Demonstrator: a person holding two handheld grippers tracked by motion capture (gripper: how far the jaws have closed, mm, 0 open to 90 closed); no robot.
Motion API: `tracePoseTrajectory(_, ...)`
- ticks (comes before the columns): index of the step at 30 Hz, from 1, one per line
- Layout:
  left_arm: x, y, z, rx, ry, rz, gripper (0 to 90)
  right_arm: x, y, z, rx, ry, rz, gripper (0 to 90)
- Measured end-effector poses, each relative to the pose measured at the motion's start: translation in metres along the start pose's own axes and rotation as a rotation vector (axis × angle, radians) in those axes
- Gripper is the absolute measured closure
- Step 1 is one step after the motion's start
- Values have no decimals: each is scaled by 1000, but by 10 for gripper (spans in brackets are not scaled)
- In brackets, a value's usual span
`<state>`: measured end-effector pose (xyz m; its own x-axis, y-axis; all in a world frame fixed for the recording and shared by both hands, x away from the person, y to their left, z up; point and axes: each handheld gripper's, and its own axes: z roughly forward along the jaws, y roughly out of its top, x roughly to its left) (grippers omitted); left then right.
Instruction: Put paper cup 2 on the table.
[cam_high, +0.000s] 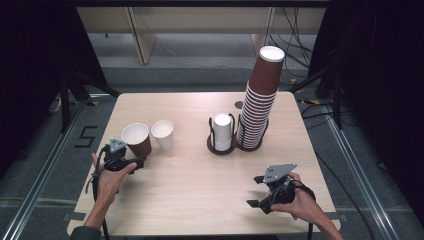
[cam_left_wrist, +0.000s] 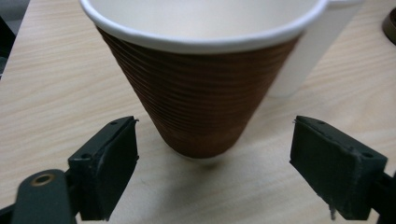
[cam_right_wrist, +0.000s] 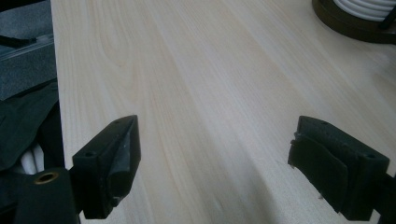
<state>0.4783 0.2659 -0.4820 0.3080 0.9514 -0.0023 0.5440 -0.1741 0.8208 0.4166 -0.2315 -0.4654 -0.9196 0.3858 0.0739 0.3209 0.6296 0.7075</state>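
Risk of tipping: left hand-held gripper (cam_left_wrist: 212, 163), jaws open, straddles the brown ribbed paper cup (cam_left_wrist: 205, 93) standing just ahead on the wooden tabletop (cam_left_wrist: 56, 84); an off-centre closure could topple it against the adjacent white paper cup (cam_left_wrist: 310, 51).

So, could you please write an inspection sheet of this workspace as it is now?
Surface: pale wooden table, no spill or mark seen.
Job's things: brown cup upright, white cup close beside it.
Clutter: tall stack of brown cups and short stack of white cups, each in a round holder.
Grippers: left gripper open, jaws either side of the brown cup's base, not touching; right gripper open over bare table, holding nothing.
Cables: a cable trails from each gripper; more cables on the floor behind the table.
Surroundings: grey floor, metal rail, dark curtains.
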Motion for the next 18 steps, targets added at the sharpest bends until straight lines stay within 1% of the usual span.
tracePoseTrajectory(1, -3, -1, -2, 3, 6, -8, 149, 0, 0, 0, 4, 2, 3, 163)
tracePoseTrajectory(2, -3, -2, -3, -1, -4, 1, 149, 0, 0, 0, 3, 2, 1, 163)
tracePoseTrajectory(3, -6, -3, -5, -4, -2, -8, 148, 0, 0, 0, 2, 4, -2, 164)
tracePoseTrajectory(4, -8, -3, -7, 9, 0, 2, 149, 0, 0, 0, 2, 4, 0, 163)
tracePoseTrajectory(6, -12, -4, -10, -3, -4, 4, 149, 0, 0, 0, 2, -2, -2, 164)
tracePoseTrajectory(7, -14, -4, -11, -2, 3, 3, 148, 0, 0, 0, 1, 1, 2, 163)
tracePoseTrajectory(9, -17, -5, -14, -5, -2, 12, 149, 1, 0, 0, 1, 3, 2, 164)
tracePoseTrajectory(11, -20, -5, -18, -12, -12, 5, 149, 0, 0, -1, 0, -3, -6, 164)
tracePoseTrajectory(13, -25, -6, -22, -27, -8, -2, 149, 1, 0, -1, 2, 2, 5, 163)
tracePoseTrajectory(14, -28, -7, -25, -28, -9, -7, 149, 0, 0, -1, 1, 0, -2, 163)
tracePoseTrajectory(16, -31, -7, -27, -34, -24, 4, 148, 0, 0, -1, 2, 4, 4, 164)
tracePoseTrajectory(17, -34, -8, -29, -43, -31, 1, 148, 0, 0, -1, -1, 0, -4, 163)
tracePoseTrajectory(18, -37, -9, -31, -40, -30, -2, 148, 1, 0, -1, 1, 2, 5, 163)
